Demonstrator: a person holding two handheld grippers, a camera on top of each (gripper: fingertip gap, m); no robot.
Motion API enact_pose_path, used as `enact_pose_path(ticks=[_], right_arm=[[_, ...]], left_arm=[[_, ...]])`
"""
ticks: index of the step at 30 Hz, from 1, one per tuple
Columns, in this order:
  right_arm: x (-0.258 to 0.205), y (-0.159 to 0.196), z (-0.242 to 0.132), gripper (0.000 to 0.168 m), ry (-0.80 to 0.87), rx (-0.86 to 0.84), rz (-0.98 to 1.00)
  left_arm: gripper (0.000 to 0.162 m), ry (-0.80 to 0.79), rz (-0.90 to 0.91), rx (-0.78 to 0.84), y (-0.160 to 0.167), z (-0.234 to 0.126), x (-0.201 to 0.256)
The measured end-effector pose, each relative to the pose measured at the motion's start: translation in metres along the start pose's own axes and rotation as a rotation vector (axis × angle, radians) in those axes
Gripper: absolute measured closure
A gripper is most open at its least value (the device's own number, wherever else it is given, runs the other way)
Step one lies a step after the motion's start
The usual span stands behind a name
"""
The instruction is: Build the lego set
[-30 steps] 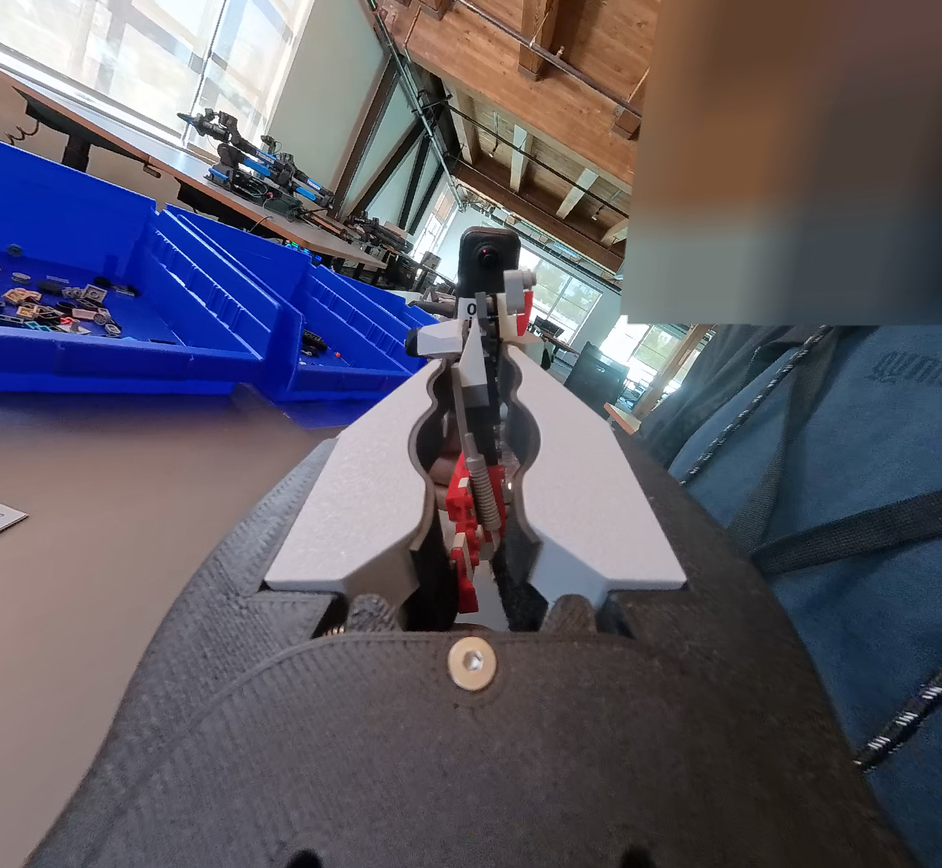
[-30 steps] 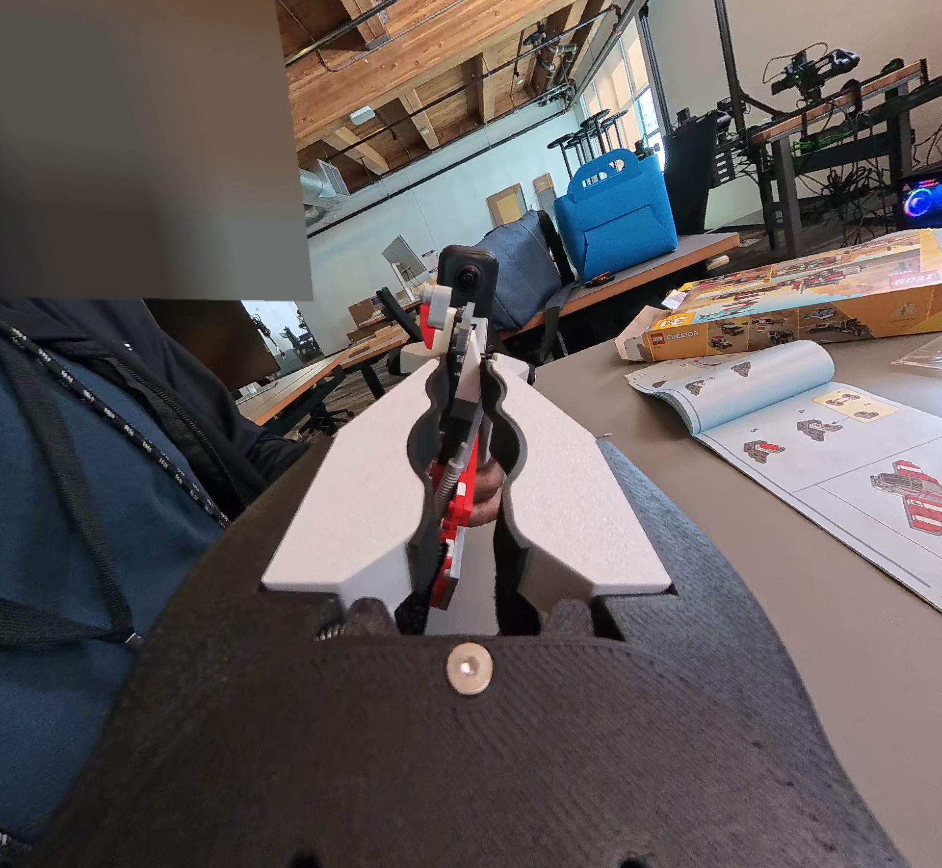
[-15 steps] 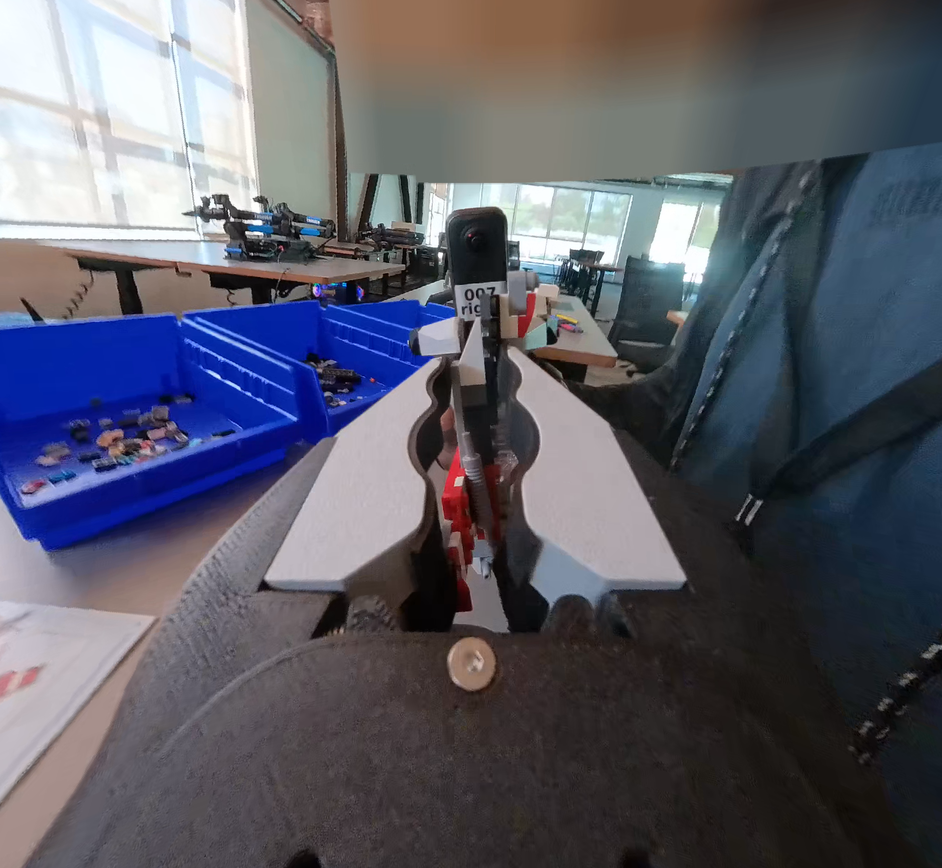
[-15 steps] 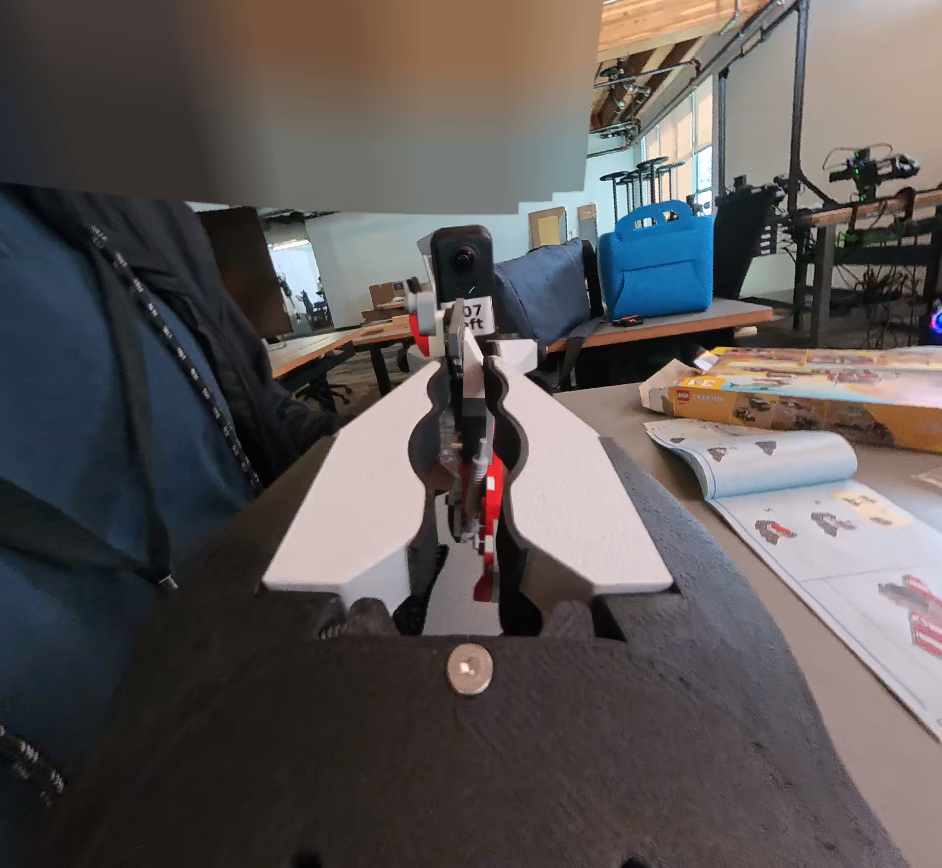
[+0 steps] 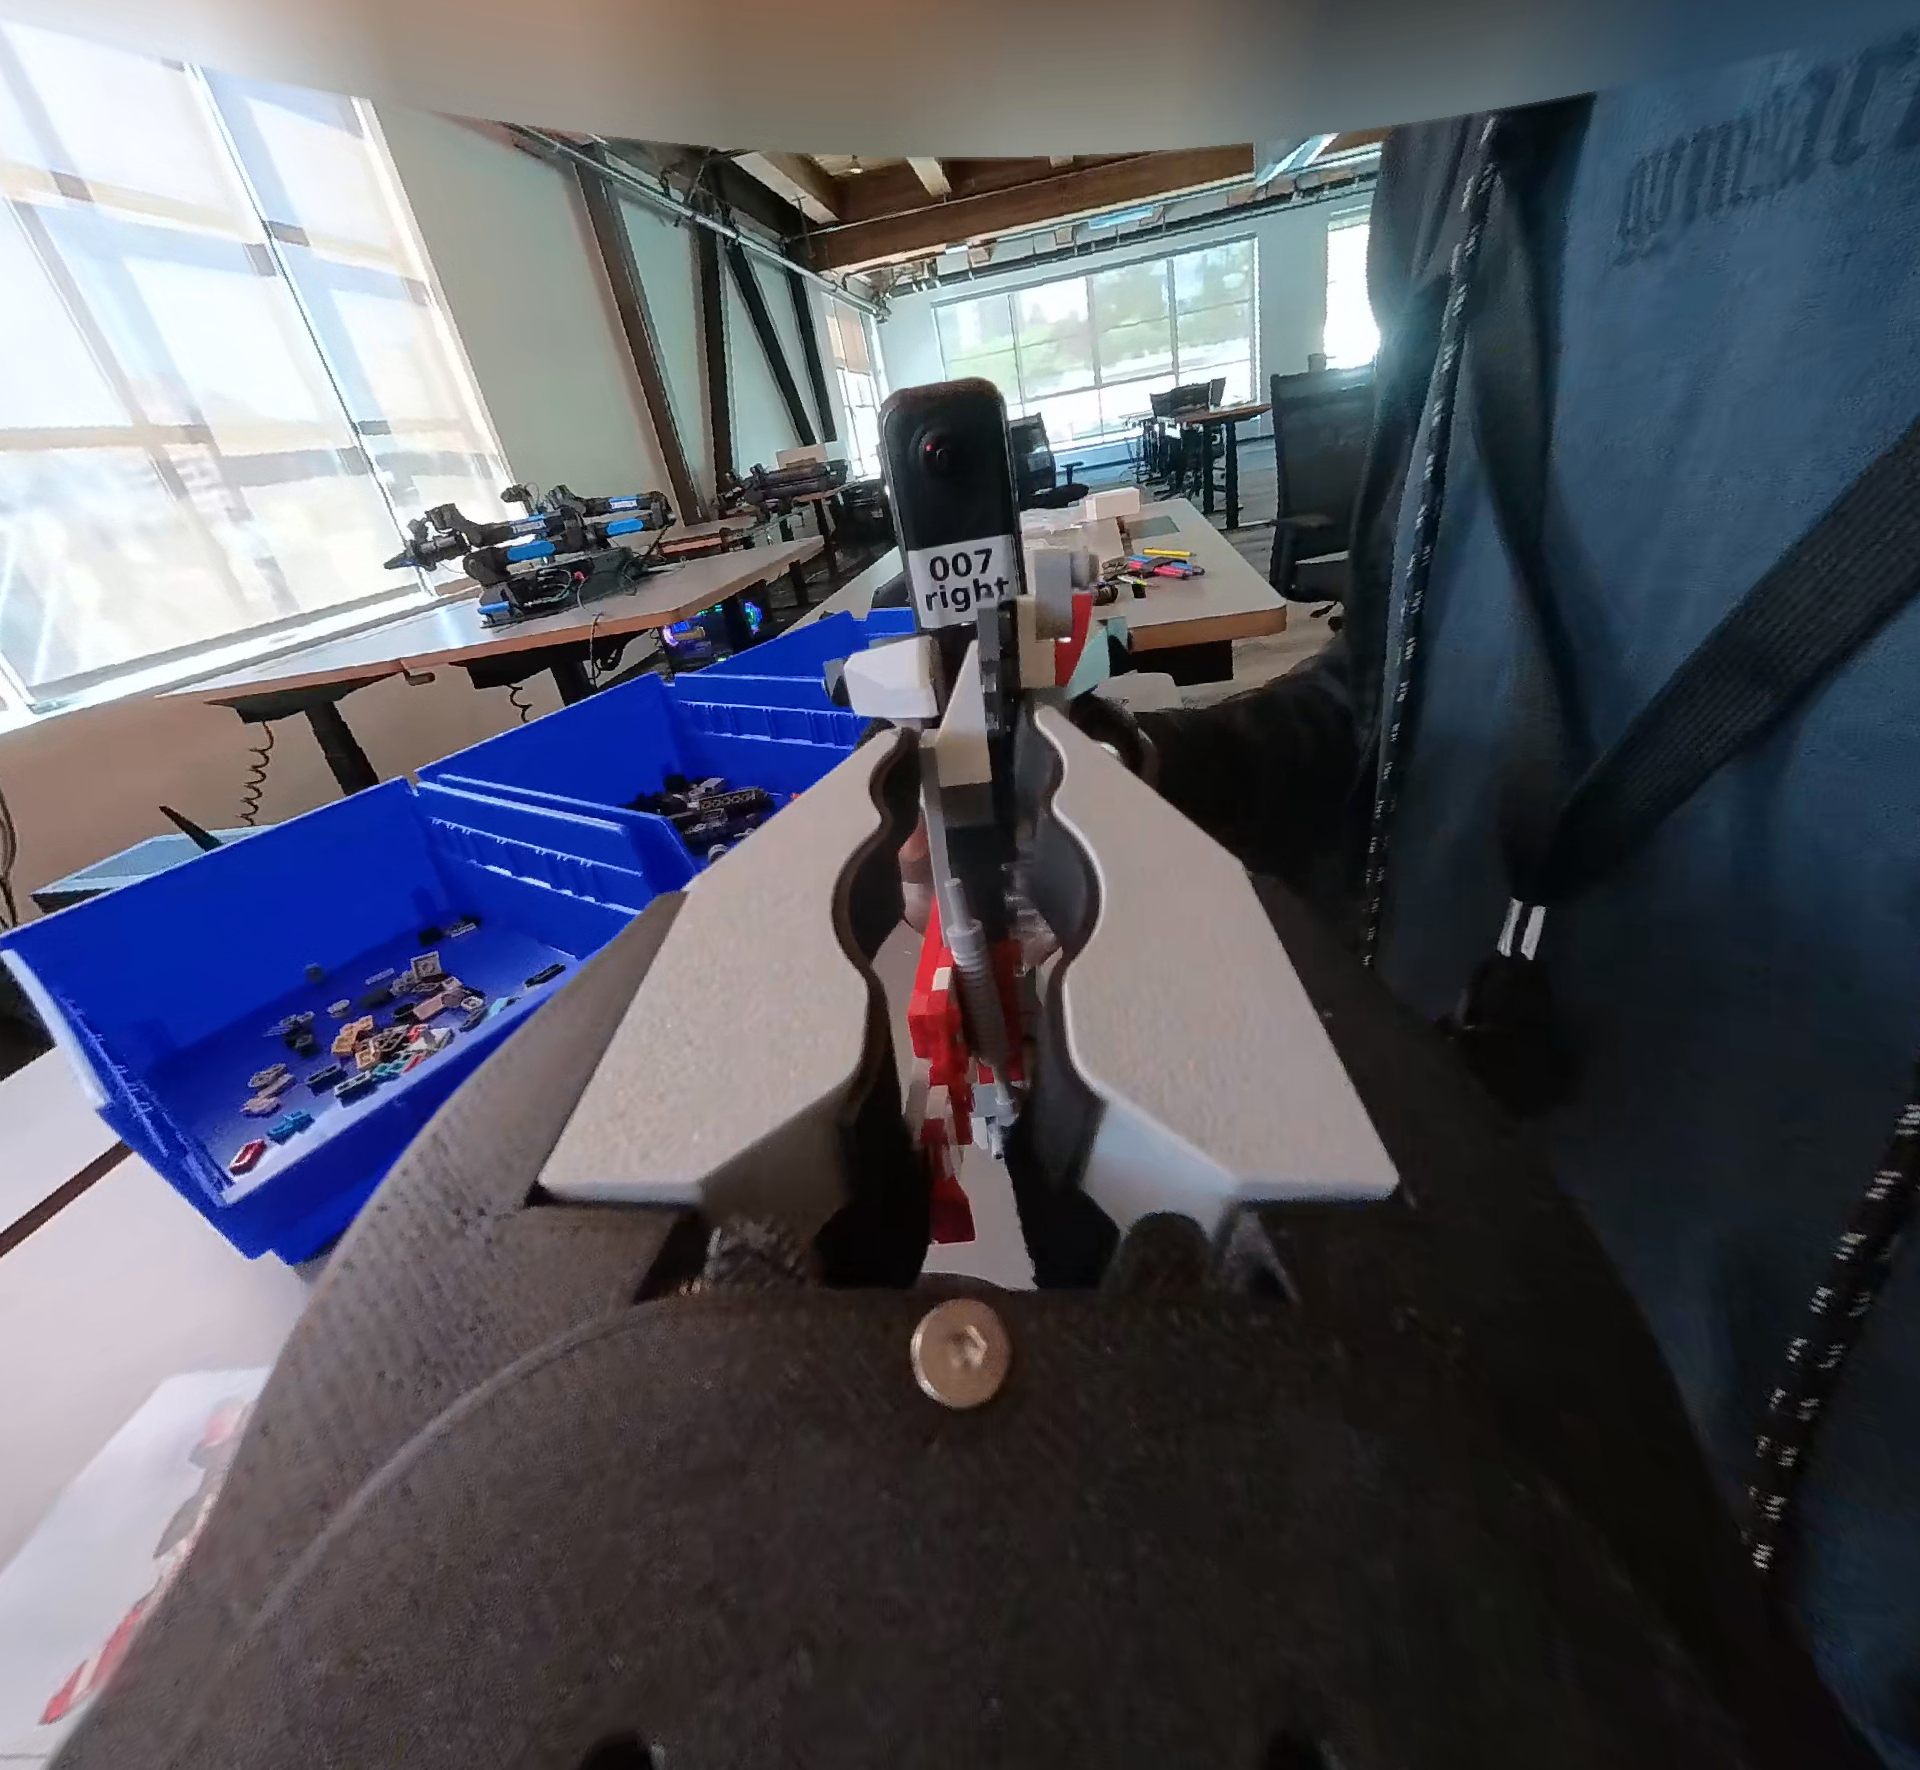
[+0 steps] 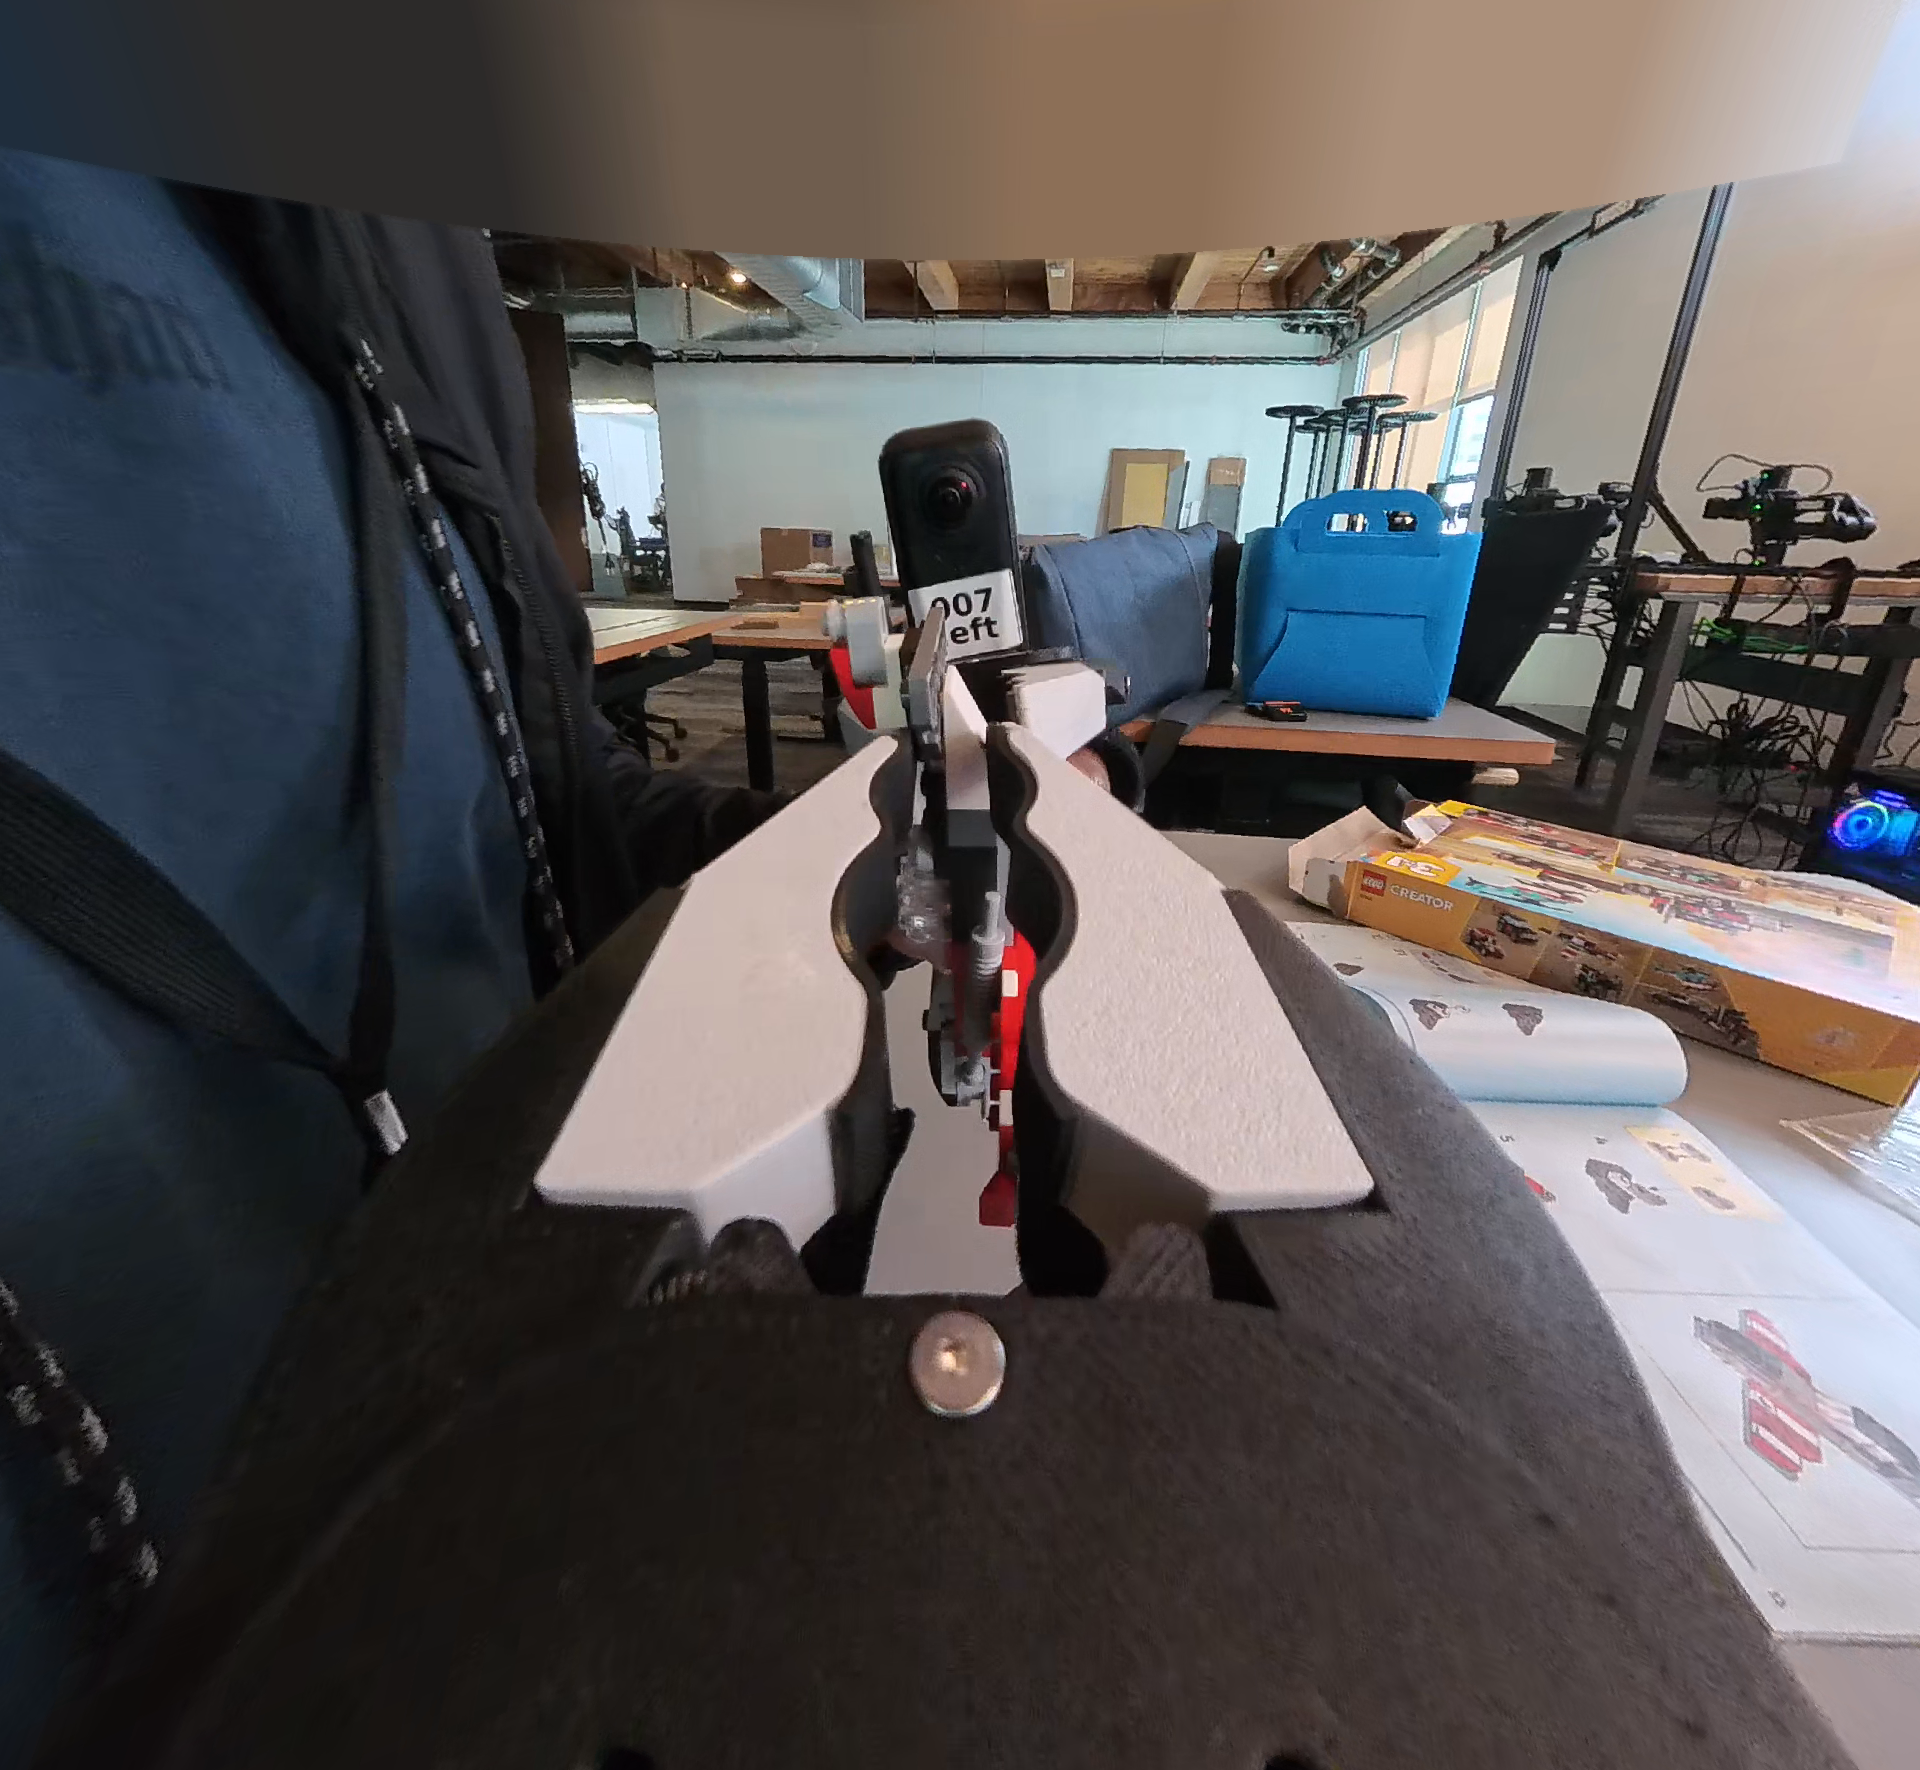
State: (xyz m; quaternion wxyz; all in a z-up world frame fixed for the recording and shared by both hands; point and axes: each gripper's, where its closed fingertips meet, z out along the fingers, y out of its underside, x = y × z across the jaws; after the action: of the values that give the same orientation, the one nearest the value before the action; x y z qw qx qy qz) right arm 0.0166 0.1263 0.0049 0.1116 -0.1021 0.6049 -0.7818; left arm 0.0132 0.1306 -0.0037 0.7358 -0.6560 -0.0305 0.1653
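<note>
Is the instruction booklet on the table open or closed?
Open. The instruction booklet lies spread on the table, one leaf curled over, printed build steps facing up, beside the yellow box.

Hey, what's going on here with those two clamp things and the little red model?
A person in a blue hoodie is building a Lego set with a handheld gripper in each hand. The left gripper and the right gripper face each other, both shut on the same red, grey and white Lego model, held up off the table in front of the person's chest. Blue parts bins sit on one side; the open instruction booklet and the set's box lie on the other.
</note>
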Motion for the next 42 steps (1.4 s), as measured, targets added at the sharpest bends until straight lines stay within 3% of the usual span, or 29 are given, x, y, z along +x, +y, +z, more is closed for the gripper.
enact_pose_path(ticks=[15, 21, 42], right_arm=[[-0.001, -0.008, -0.009, 0.149, -0.024, 0.036, 0.039], [-0.001, 0.000, -0.010, 0.143, -0.028, -0.050, 0.059], [-0.013, 0.010, -0.003, 0.155, -0.142, -0.172, 0.097]], left_arm=[[0.144, -0.006, -0.010, -0.029, 0.007, 0.000, 0.001], [0.145, -0.030, -0.023, -0.070, 0.015, -0.002, -0.002], [0.144, 0.009, -0.030, -0.101, 0.018, -0.001, 0.010]])
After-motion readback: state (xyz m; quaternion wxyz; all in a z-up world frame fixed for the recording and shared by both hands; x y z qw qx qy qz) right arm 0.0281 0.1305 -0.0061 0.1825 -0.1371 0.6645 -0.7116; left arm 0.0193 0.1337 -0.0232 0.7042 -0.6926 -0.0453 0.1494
